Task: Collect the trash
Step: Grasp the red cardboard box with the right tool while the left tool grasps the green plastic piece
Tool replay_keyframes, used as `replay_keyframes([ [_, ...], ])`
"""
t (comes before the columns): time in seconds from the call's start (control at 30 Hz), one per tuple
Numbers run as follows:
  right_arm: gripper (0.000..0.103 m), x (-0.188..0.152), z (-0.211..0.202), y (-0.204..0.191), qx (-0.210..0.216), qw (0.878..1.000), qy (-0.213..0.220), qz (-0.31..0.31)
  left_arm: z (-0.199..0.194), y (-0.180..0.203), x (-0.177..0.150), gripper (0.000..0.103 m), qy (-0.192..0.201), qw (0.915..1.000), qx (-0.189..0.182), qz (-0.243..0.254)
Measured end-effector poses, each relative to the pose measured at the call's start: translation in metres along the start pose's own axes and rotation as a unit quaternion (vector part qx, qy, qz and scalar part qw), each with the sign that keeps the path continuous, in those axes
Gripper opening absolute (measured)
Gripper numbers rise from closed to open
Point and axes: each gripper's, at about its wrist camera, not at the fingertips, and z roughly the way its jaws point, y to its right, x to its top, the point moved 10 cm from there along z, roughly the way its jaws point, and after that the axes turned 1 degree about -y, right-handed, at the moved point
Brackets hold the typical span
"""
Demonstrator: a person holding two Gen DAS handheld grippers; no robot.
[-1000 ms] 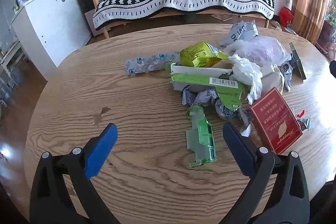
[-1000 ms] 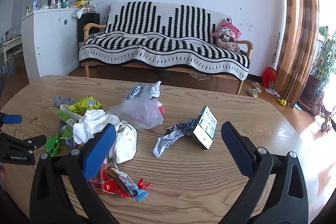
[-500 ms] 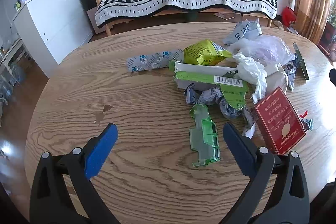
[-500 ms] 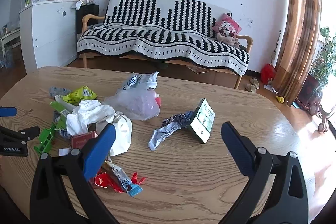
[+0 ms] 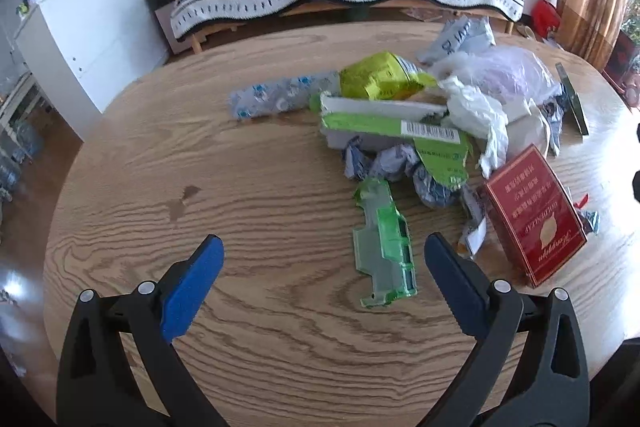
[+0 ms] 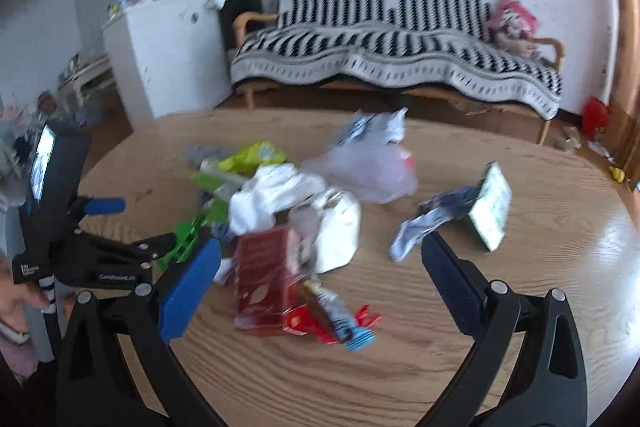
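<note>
Over the near edge of the wooden table [image 5: 248,311], the left gripper [image 5: 322,251] hangs with its 2 blue-padded fingers spread wide and nothing between them. Just ahead of its right finger lies 1 green plastic blister tray [image 5: 386,245], flat on the wood and apart from the jaws — likely the first pick, since it sits nearest and clear of the heap. The right gripper [image 6: 320,259] is also wide and empty, poised above 1 red carton [image 6: 266,281], which lies flat at the heap's near side; the view is blurred, so finer contact there cannot be told.

Beyond the tray the trash sits in 1 loose pile: 1 long green-and-white box [image 5: 394,129] with a barcode, 1 yellow-green pouch [image 5: 380,75], 1 blue-printed wrapper [image 5: 276,97] at the far left, 1 white crumpled bag [image 5: 482,115] and 1 translucent plastic bag [image 5: 508,71] behind it. Off to the pile's right stand 1 small green-and-white box [image 6: 490,207], tilted on edge, and 1 crumpled foil wrapper [image 6: 424,227] touching it. No bin shows in either view.
</note>
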Motion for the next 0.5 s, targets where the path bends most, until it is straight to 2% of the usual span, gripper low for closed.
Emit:
replay_keyframes([
  [0.13,0.097,-0.007,0.016,-0.017,0.040,0.999,-0.016,0.009,0.007,0.004,-0.006,0.098,-0.014,0.9999,-0.010,0.004],
  [0.3,0.085,-0.015,0.014,-0.022,0.068,0.997,-0.029,0.024,0.010,0.011,-0.009,0.098,-0.018,0.9996,-0.020,0.012],
  [0.37,0.084,-0.018,0.017,-0.020,0.066,0.997,-0.031,0.020,0.009,0.013,-0.008,0.098,-0.013,0.9995,-0.023,0.015],
  [0.43,0.078,-0.025,0.026,-0.020,0.070,0.996,-0.050,0.021,0.011,0.013,-0.006,0.098,-0.013,0.9996,-0.022,0.014],
  [0.5,0.067,-0.031,0.033,-0.025,0.096,0.993,-0.069,0.030,0.012,0.014,-0.006,0.098,-0.013,0.9995,-0.027,0.012],
])
